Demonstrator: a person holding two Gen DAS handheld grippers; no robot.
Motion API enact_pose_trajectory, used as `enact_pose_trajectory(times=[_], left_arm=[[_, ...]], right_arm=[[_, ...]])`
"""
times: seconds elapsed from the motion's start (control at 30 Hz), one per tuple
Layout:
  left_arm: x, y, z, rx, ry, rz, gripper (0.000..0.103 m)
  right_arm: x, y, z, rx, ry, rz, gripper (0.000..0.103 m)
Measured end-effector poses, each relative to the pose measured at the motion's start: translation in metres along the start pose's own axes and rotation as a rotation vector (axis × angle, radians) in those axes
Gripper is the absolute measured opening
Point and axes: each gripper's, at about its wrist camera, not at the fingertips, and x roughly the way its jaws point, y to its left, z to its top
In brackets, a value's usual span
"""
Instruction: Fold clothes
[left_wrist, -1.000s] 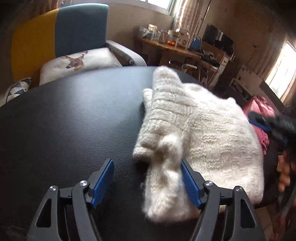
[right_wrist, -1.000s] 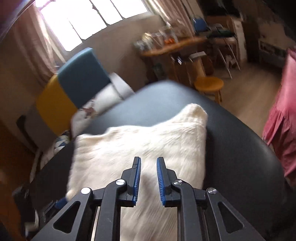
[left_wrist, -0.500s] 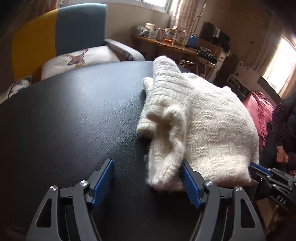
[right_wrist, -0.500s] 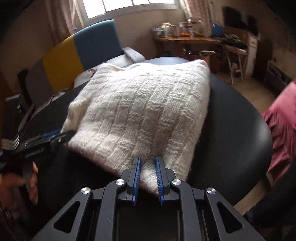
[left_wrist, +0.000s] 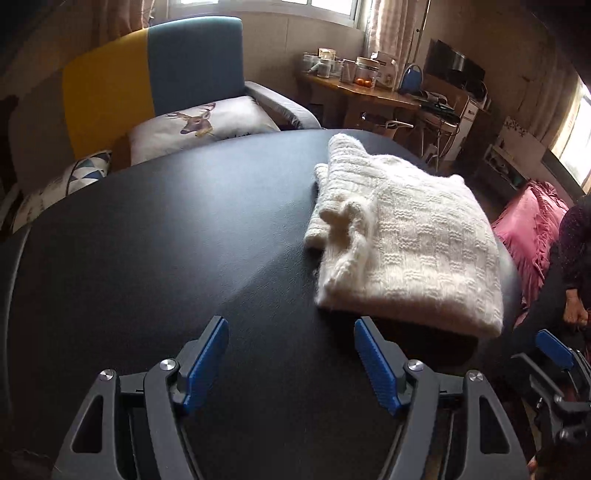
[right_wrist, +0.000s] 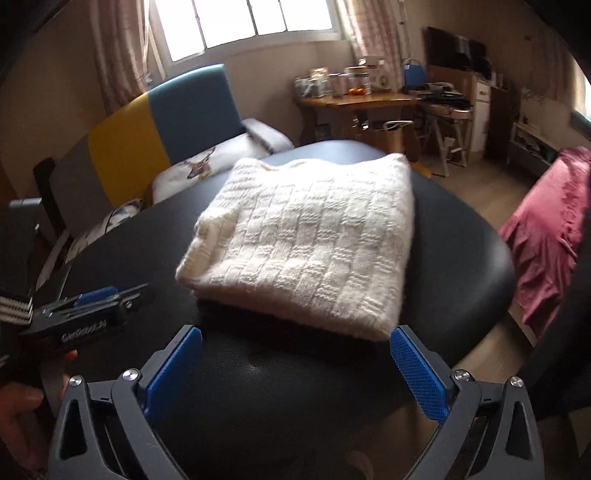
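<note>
- Black bench in a lived-in room; blue-and-yellow armchair at 11 o'clock.
- White knitted sweater, folded, flat on bench at 1 o'clock in left wrist view.
- Left tool: blue pads spread wide, empty, short of sweater.
- Right tool: spread wide, empty, just before sweater's near edge.

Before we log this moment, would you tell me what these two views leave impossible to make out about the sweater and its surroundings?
- Underside and inner layers of the folded sweater: hidden by its own top layer in both views.
- Table: its near edge is cut off behind the left hand-held gripper in the left wrist view.
- Jars on the wooden desk: too small and blurred to read in the right wrist view.
- Right hand-held gripper: its handle lies outside its own view.
</note>
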Motion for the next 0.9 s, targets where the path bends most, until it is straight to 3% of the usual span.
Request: enact_pose_trajectory(times=[0.33,0.5,0.9], left_arm=[[-0.047,-0.002,-0.012,0.02,-0.062,-0.017,0.072],[-0.05,-0.011,-0.02,0.063,-0.027,-0.033,0.072],[-0.061,-0.035,-0.029,0.161,-0.056,-0.035,0.072]], right_arm=[[-0.025,-0.003,-0.005,0.083,-0.026,-0.045,0.103],[-0.021,-0.004,-0.011,0.097,-0.004,-0.074,0.103],[-0.018,-0.005,-0.014,0.1,0.011,-0.063,0.103]])
